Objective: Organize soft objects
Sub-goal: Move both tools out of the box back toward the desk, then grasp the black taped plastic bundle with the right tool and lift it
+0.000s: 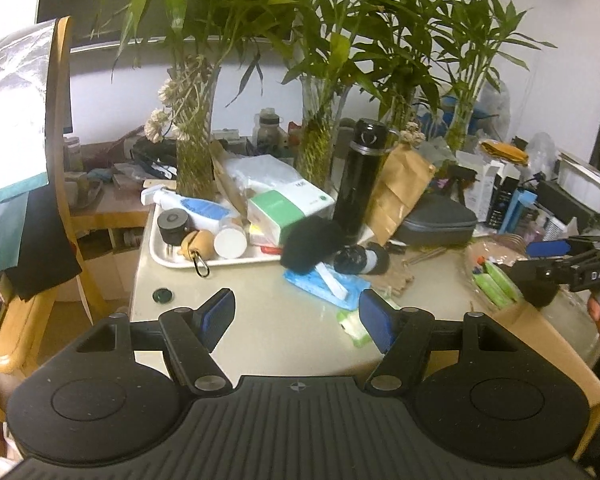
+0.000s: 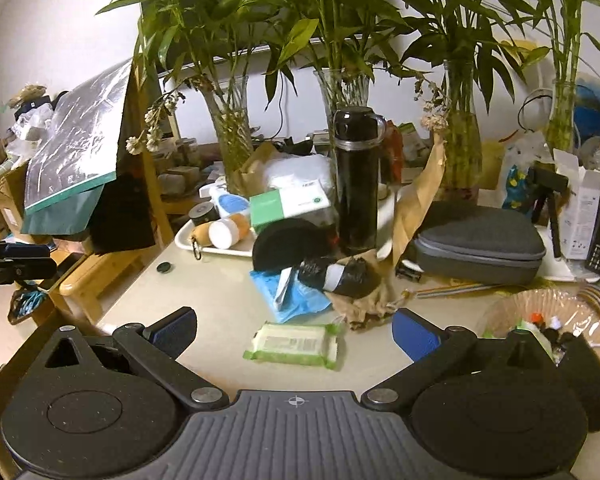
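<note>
Nearest the right wrist camera, right gripper (image 2: 294,334) spread wide, blue pads clear, gripping nothing. Green-edged flat soft pack of wipes (image 2: 294,345) lies on the beige tabletop (image 2: 204,300) right between its fingertips, dead at 12 o'clock, long axis running 9-to-3, so across the jaw opening, not along it. Left gripper (image 1: 296,316) also wide open, empty; from it the same pack (image 1: 354,326) sits at about 1 o'clock, partly hidden behind its right pad. Right hand is the nearer one, judged. Further at 12 o'clock: crumpled blue soft pouch (image 2: 292,292), black rolled fabric bundle with white band (image 2: 336,274) resting on it, black round fuzzy pad (image 2: 290,244) leaning near the tall black flask (image 2: 358,184). White tray (image 2: 220,248) at 11 o'clock, grey zip case (image 2: 480,240) at 2 o'clock, clear basket (image 2: 548,312) at 3 o'clock. Likely next move: drop straight down on the pack; as it lies, the jaws would close end to end, maybe buckling it, so turning to take the short side may be needed.
</note>
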